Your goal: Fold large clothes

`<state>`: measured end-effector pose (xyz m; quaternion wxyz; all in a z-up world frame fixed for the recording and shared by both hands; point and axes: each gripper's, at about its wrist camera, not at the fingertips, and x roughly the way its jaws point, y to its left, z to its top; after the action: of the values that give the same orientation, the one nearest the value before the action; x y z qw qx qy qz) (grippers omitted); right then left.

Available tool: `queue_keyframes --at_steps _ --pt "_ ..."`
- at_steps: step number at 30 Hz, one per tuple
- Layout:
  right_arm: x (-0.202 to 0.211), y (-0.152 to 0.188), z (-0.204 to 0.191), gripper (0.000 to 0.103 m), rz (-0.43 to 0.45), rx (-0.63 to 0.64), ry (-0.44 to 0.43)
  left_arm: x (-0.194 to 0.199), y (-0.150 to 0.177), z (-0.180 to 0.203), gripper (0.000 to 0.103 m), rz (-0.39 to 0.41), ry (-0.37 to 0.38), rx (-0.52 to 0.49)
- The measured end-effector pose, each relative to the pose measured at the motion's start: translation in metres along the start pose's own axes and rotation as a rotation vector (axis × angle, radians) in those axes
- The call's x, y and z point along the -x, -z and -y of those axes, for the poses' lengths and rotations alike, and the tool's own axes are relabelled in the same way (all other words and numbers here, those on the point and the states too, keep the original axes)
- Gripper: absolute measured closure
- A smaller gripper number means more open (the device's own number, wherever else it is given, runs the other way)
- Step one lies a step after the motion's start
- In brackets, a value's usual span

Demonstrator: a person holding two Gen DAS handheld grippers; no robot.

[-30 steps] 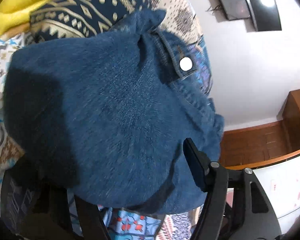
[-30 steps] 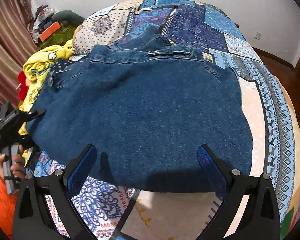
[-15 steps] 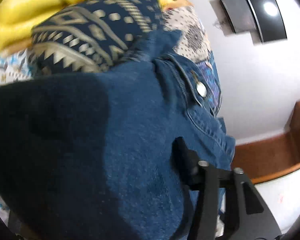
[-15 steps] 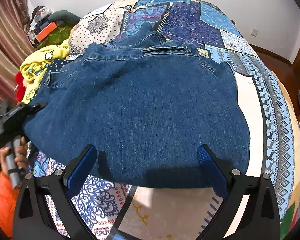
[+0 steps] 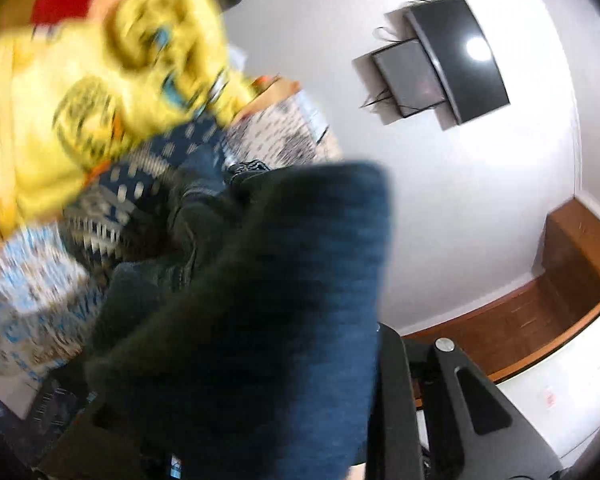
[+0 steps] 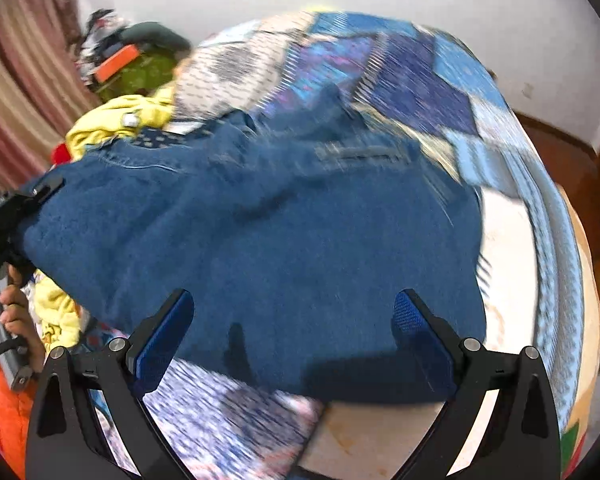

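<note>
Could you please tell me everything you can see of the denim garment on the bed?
The denim garment is mid-blue, heavy-looking cloth with pale stitched seams. It lies spread over the patchwork bedspread, its left edge raised off the bed where the left tongs, just closing, pinch it. The yellow clothes sit beside it. The open right tongs hover over its near hem, seemingly without touching.

bed, patchwork cover | on it: denim garment, centre; yellow clothes, far-left edge
</note>
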<state>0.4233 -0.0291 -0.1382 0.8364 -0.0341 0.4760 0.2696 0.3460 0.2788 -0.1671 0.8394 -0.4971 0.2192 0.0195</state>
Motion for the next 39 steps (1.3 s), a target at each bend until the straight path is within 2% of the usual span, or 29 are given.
queue_keyframes --at_steps 3,7,10,13,15,17,21,26,30,34,35,38,39 --pt "-0.018 -0.009 -0.028 0.003 0.001 0.066 -0.02 0.004 0.0 0.031 0.079 0.012 -0.064 -0.126" --pt "-0.062 -0.012 -0.065 0.003 -0.055 0.167 -0.006 -0.002 0.006 0.062 0.079 0.005 -0.132 -0.273" --pt "-0.097 -0.003 -0.082 0.001 -0.101 0.249 0.049 -0.003 0.012 0.065 0.079 -0.036 -0.131 -0.282" --pt "-0.1 0.003 -0.081 0.0 -0.076 0.287 0.053 -0.013 0.018 0.07 0.079 -0.049 -0.121 -0.273" --pt "-0.093 -0.001 -0.076 0.0 -0.108 0.292 0.027 -0.018 0.023 0.081 0.079 -0.058 -0.103 -0.275" --pt "-0.078 -0.003 -0.06 0.0 -0.107 0.244 0.006 -0.027 0.029 0.099 0.079 -0.068 -0.096 -0.294" --pt "-0.031 0.005 -0.015 0.0 -0.032 0.124 0.014 -0.056 0.055 0.143 0.079 -0.104 -0.091 -0.376" --pt "0.018 0.028 0.053 0.0 0.052 -0.12 0.053 -0.111 0.121 0.197 0.079 -0.215 -0.094 -0.529" --pt "0.042 0.056 0.105 0.0 0.069 -0.28 0.074 -0.154 0.181 0.205 0.078 -0.348 -0.161 -0.661" --pt "0.058 0.079 0.148 0.0 0.069 -0.396 0.1 -0.185 0.234 0.185 0.074 -0.513 -0.244 -0.773" --pt "0.061 0.084 0.155 0.0 0.069 -0.416 0.103 -0.189 0.251 0.179 0.074 -0.541 -0.267 -0.842" --pt "0.073 0.097 0.171 0.0 0.074 -0.452 0.122 -0.18 0.276 0.181 0.069 -0.528 -0.284 -1.003" --pt "0.076 0.098 0.176 0.0 0.077 -0.457 0.128 -0.178 0.279 0.181 0.065 -0.535 -0.284 -1.023"
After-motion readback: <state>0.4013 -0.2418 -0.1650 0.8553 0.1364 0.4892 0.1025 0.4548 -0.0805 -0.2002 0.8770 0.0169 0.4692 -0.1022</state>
